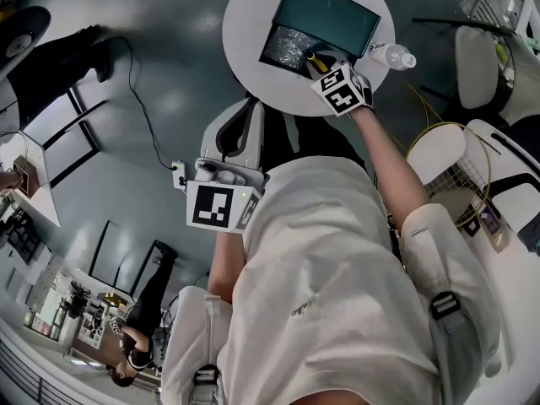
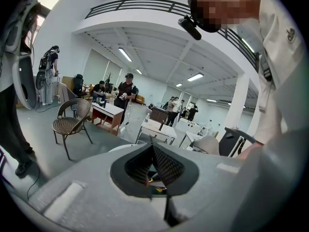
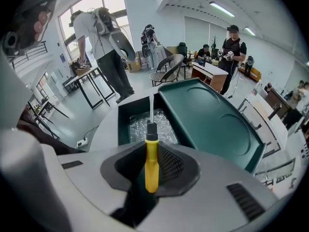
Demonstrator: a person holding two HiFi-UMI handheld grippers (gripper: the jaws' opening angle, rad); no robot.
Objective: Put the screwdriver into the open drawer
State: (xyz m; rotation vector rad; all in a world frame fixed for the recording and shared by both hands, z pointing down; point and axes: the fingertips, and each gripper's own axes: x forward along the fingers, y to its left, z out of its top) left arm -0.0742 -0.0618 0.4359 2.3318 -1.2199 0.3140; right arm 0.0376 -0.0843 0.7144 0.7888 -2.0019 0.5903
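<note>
Screwdriver [image 3: 151,170] clamped in the right gripper [image 3: 153,154], in front of the open drawer [image 3: 123,124].
The jaws are closed on the yellow handle; the shaft points to 12 o'clock, toward the drawer's shiny crinkled lining; the left gripper [image 2: 153,170] has its jaws pressed together with nothing between them.

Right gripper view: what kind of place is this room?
Probably a big open office or workshop hall: white desks with people at them, a wicker chair, and long strip lights on a high ceiling.
</note>
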